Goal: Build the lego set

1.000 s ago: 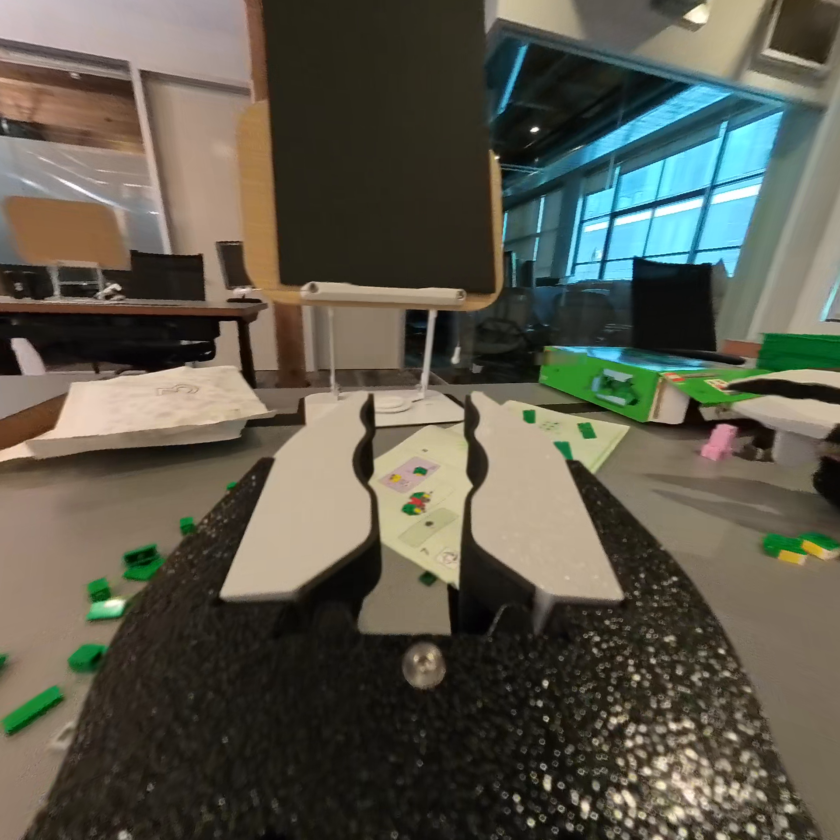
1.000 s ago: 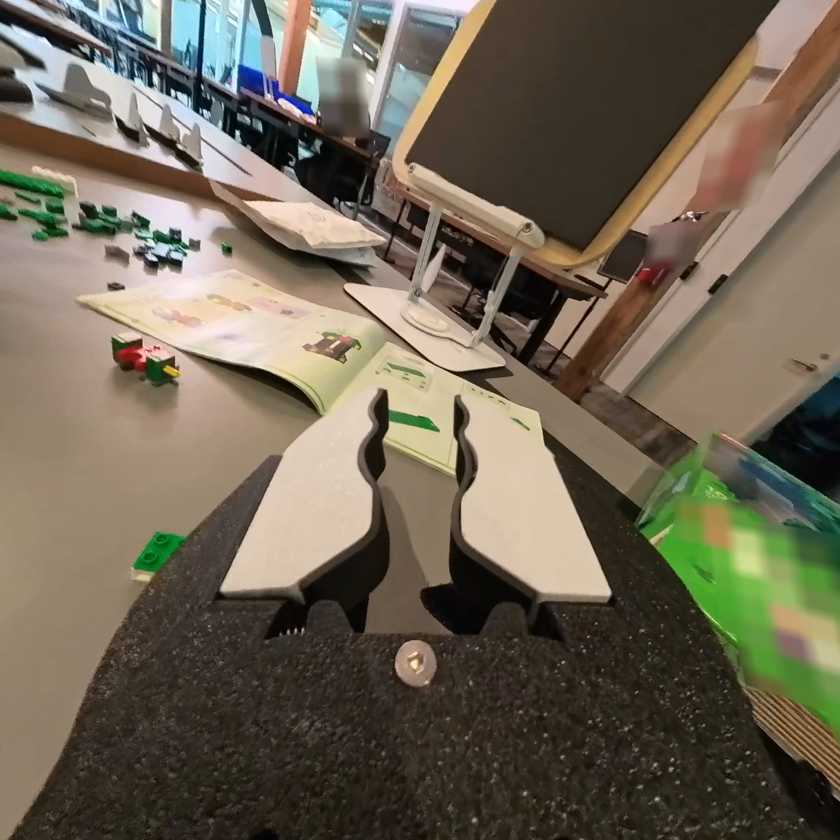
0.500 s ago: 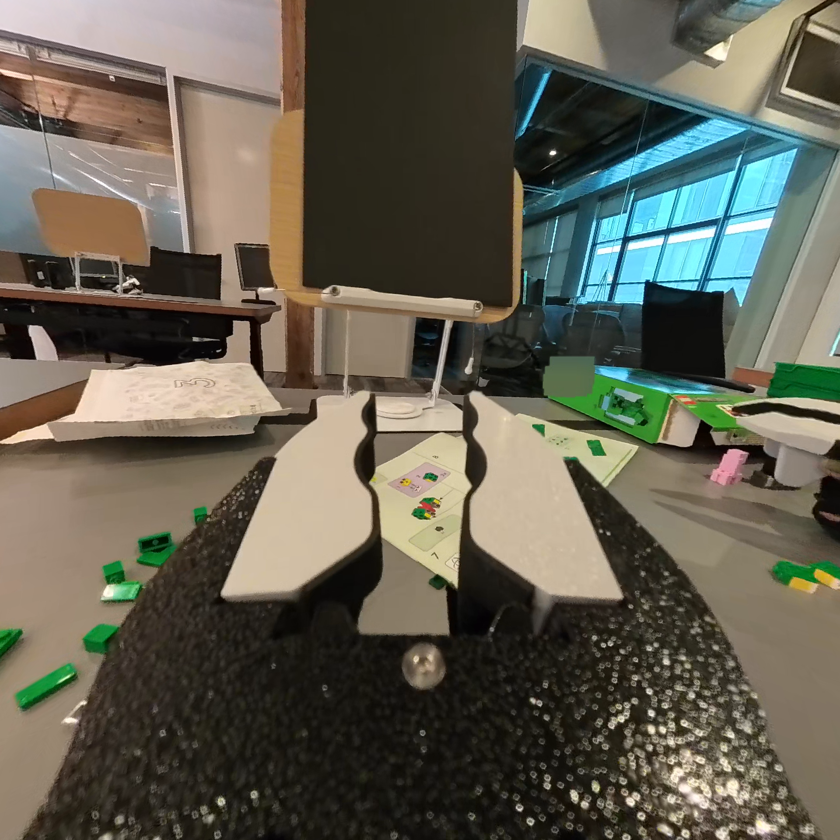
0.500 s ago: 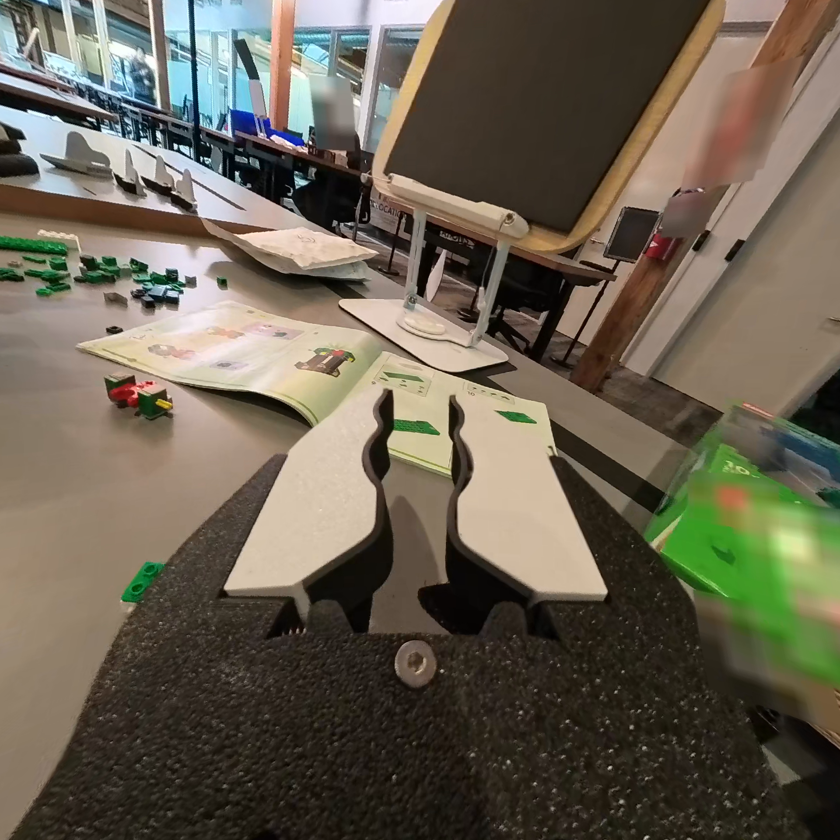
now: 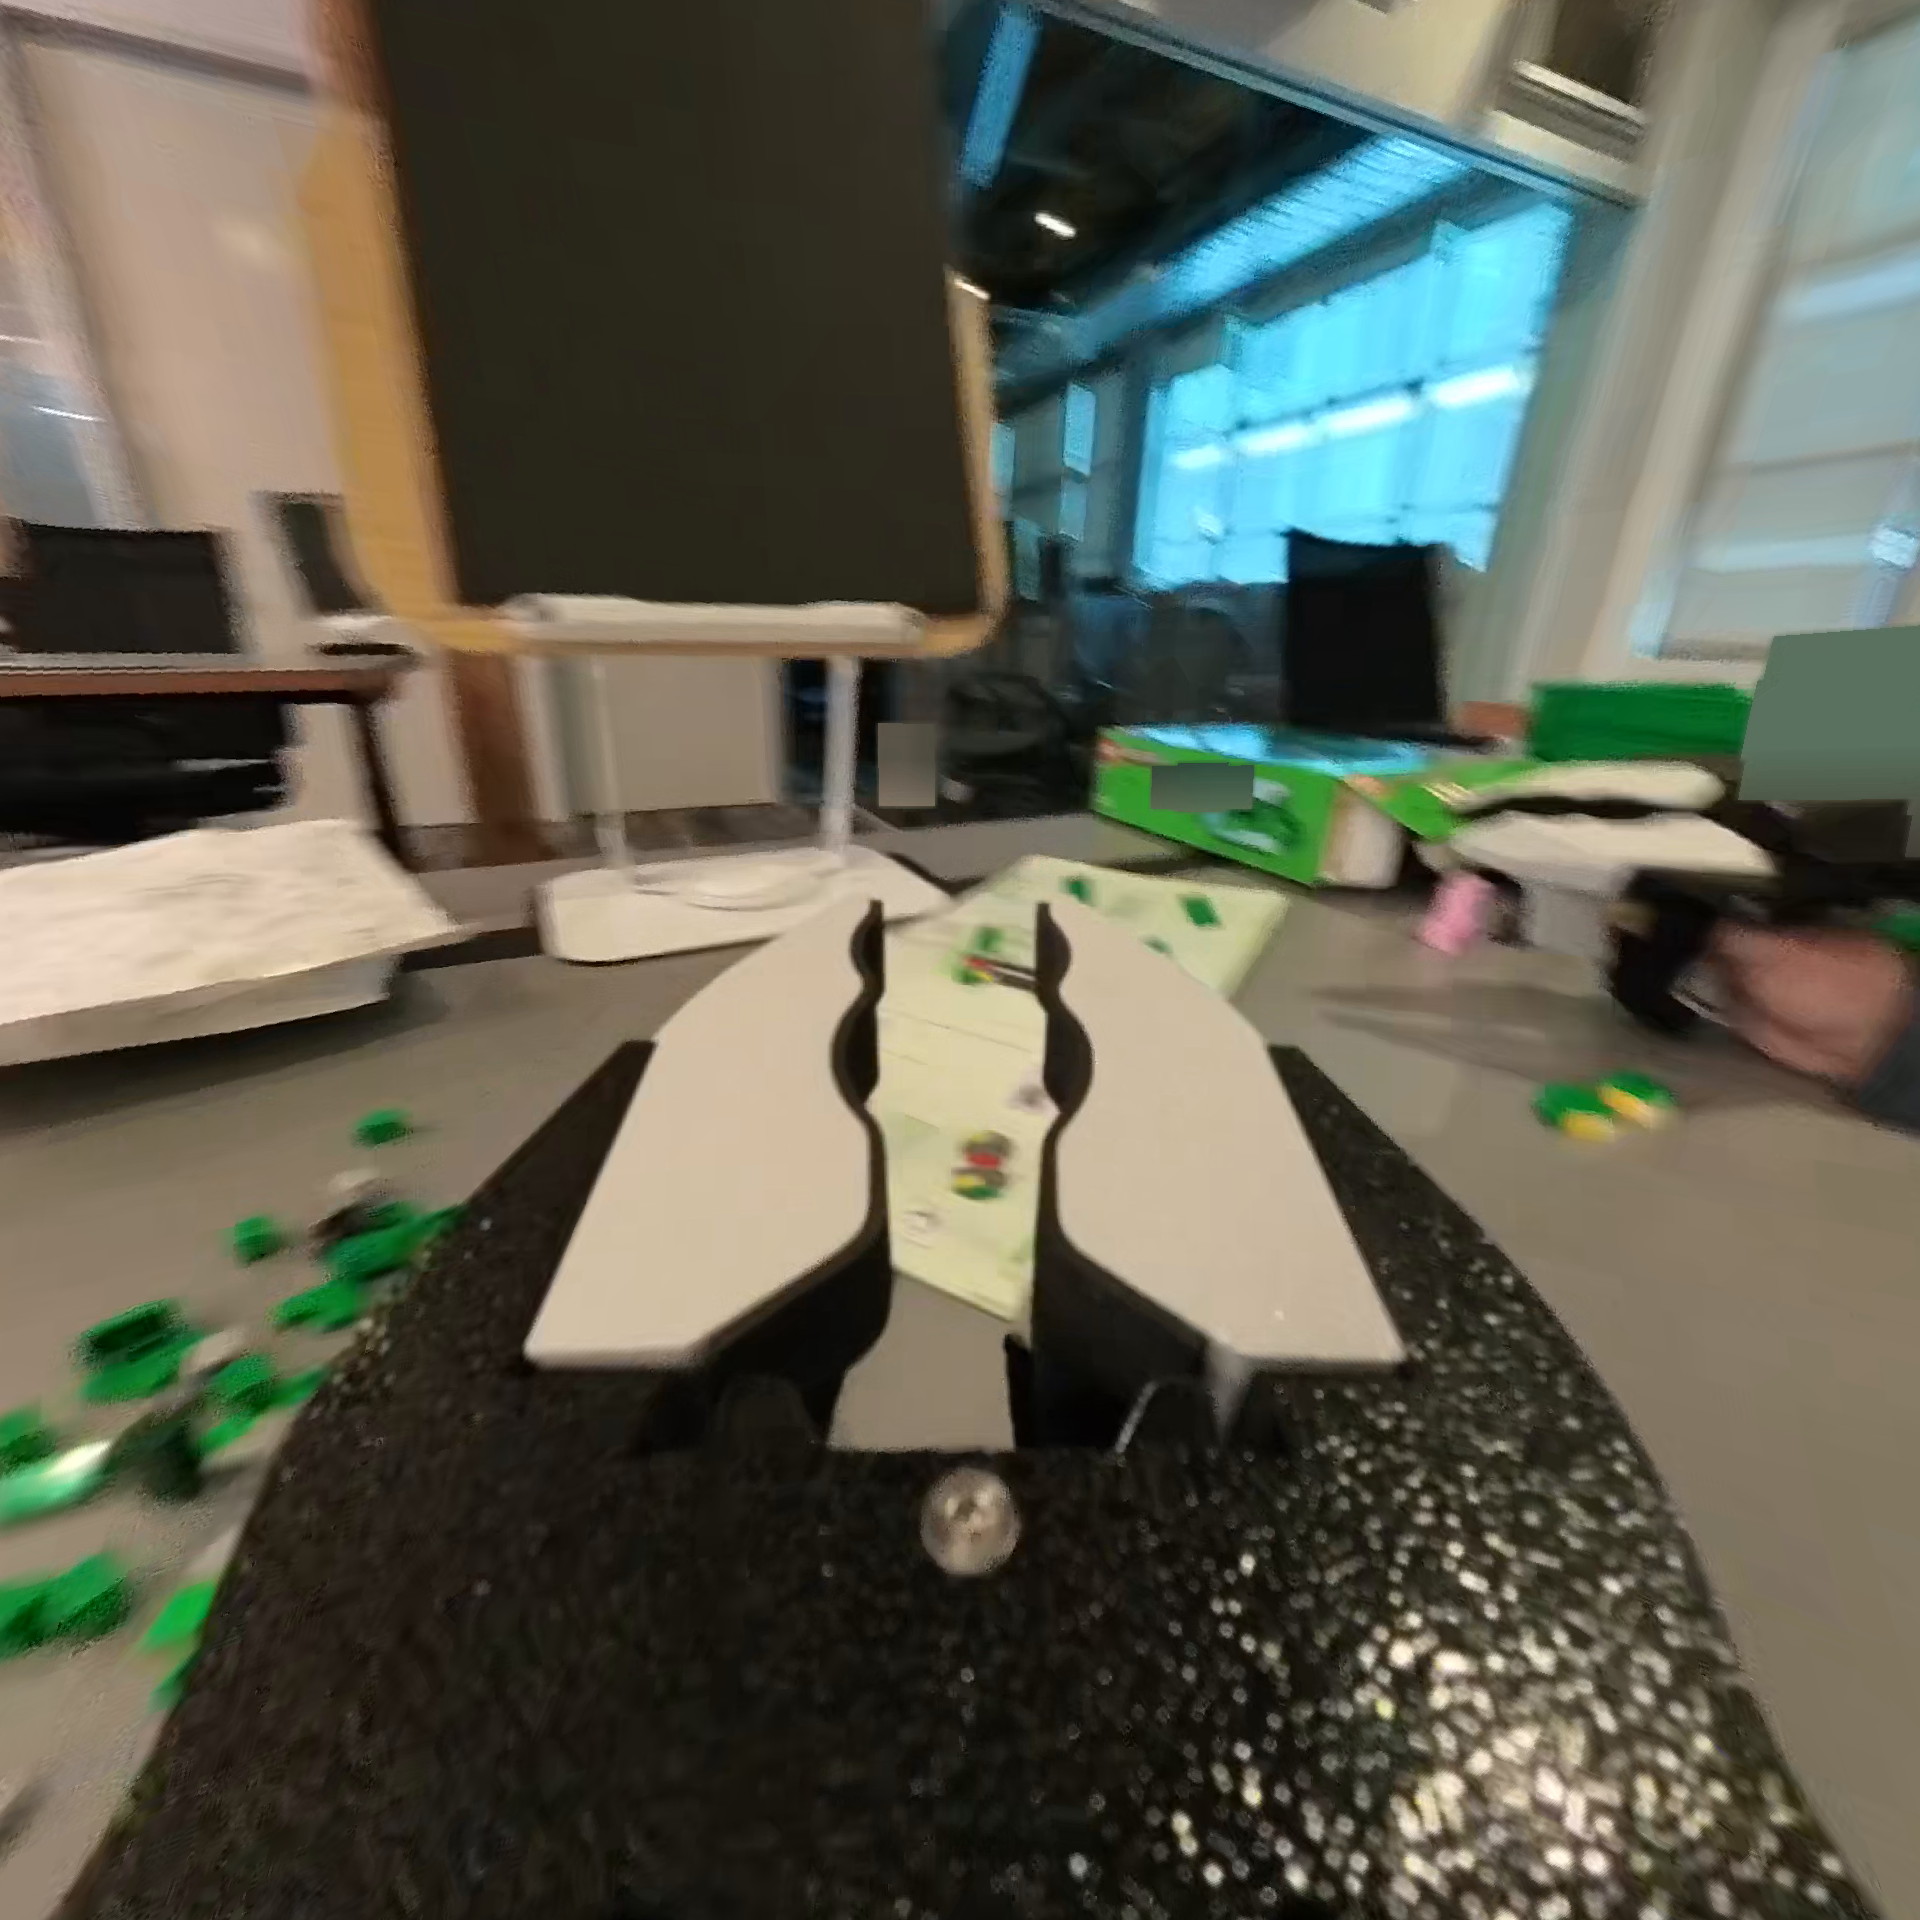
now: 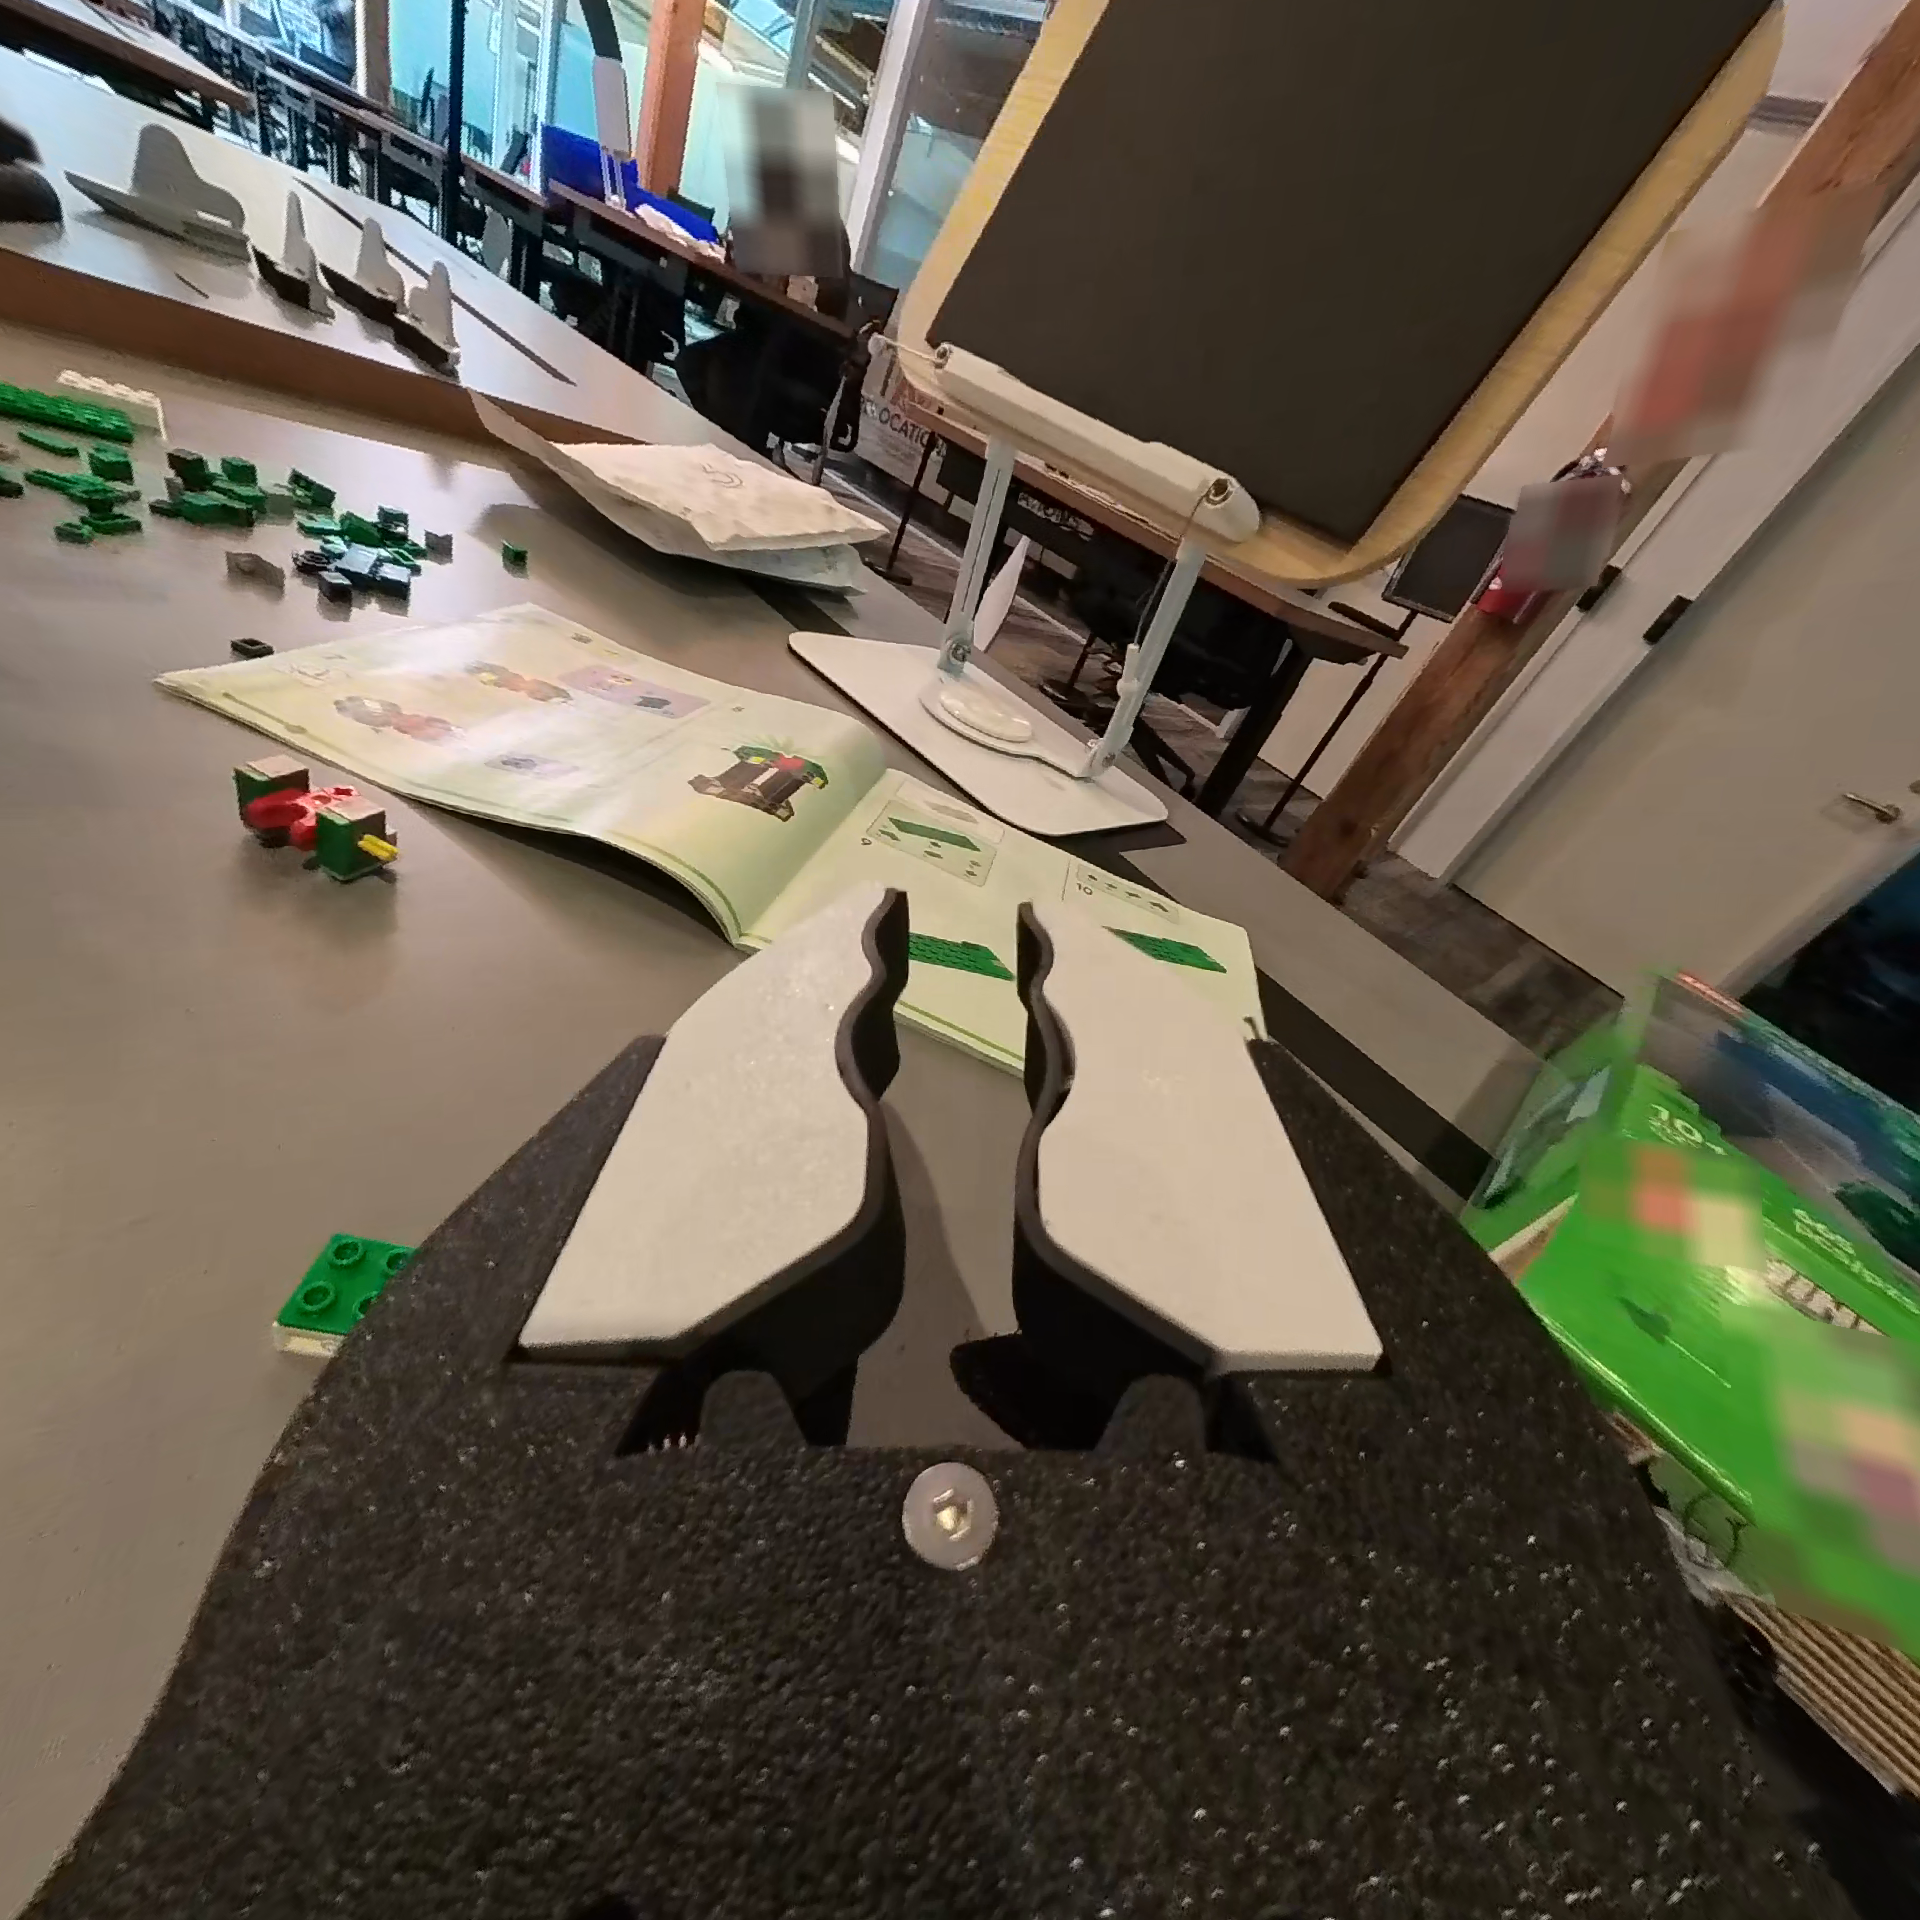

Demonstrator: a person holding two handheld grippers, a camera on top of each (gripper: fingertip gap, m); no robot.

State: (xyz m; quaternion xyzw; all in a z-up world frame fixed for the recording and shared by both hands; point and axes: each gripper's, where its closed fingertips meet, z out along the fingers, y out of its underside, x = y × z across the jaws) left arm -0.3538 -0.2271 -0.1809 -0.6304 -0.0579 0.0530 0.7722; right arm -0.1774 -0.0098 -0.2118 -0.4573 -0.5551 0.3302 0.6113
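Observation:
My left gripper is open and empty, above the near edge of the open instruction booklet. Loose green bricks lie to its left, blurred. My right gripper is open and empty, low over the table, pointing at the booklet's right page. A small red and green assembly stands left of the booklet. A green plate on a white piece lies by the right gripper's left side. The right gripper also shows in the left wrist view, held by a hand.
A dark tablet on a white stand stands behind the booklet. A white paper bag and a pile of green bricks lie at the far left. The green set box is close on the right. A pink piece sits near the box.
The left gripper has moved quickly, so its view is blurred, and the loose bricks now sit closer at its left. The right gripper has shifted slightly. Both stay open and empty.

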